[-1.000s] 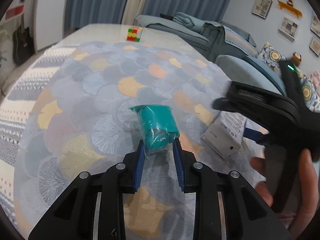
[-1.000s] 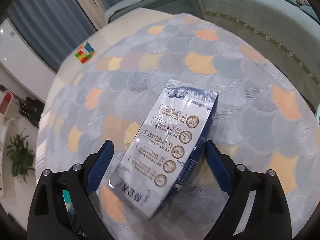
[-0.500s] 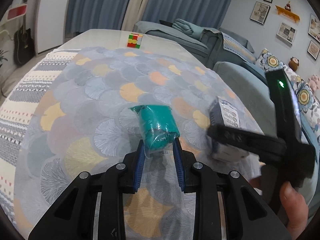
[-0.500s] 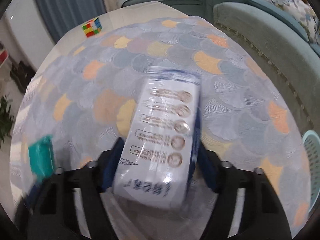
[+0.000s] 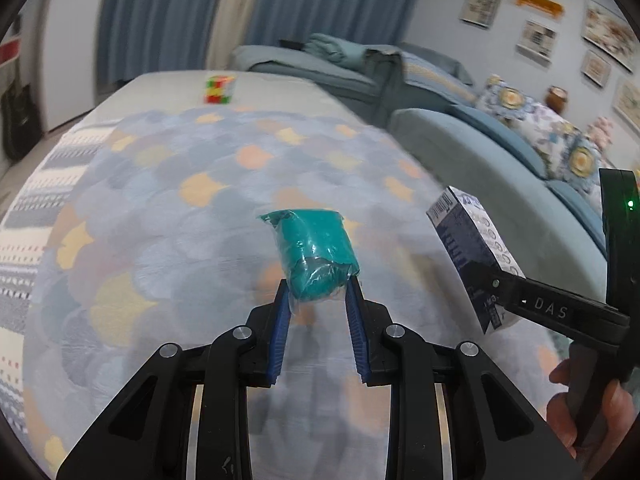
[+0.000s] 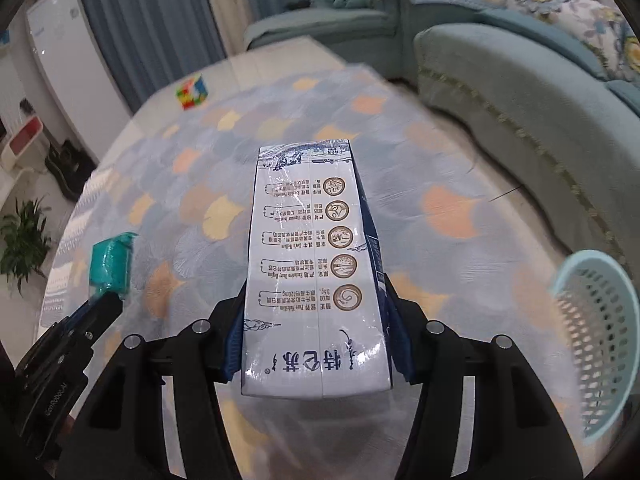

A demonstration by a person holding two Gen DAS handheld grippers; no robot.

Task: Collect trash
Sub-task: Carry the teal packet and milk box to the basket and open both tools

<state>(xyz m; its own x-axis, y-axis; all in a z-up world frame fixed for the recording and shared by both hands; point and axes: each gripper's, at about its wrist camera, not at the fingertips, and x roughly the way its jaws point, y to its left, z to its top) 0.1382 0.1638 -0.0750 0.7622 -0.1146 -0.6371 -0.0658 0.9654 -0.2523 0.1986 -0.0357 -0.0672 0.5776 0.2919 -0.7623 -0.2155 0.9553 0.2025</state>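
Note:
My left gripper (image 5: 316, 292) is shut on a teal plastic-wrapped packet (image 5: 314, 256) and holds it above the patterned rug (image 5: 160, 208). My right gripper (image 6: 316, 308) is shut on a white and blue milk carton (image 6: 312, 280), lifted off the rug (image 6: 208, 208). The carton also shows at the right of the left wrist view (image 5: 472, 260). The teal packet also shows at the left of the right wrist view (image 6: 112, 264). A light blue perforated basket (image 6: 588, 320) stands on the rug at the right edge of the right wrist view.
A coloured puzzle cube (image 5: 218, 88) lies on the floor beyond the rug's far end. A blue-grey sofa (image 6: 520, 92) with floral cushions runs along the right side. A potted plant (image 6: 24, 240) and a dark guitar case (image 5: 16, 120) stand at the left.
My right gripper closed on the milk carton and lifted it off the rug, turning toward the right. My left gripper rose with the teal packet still in it.

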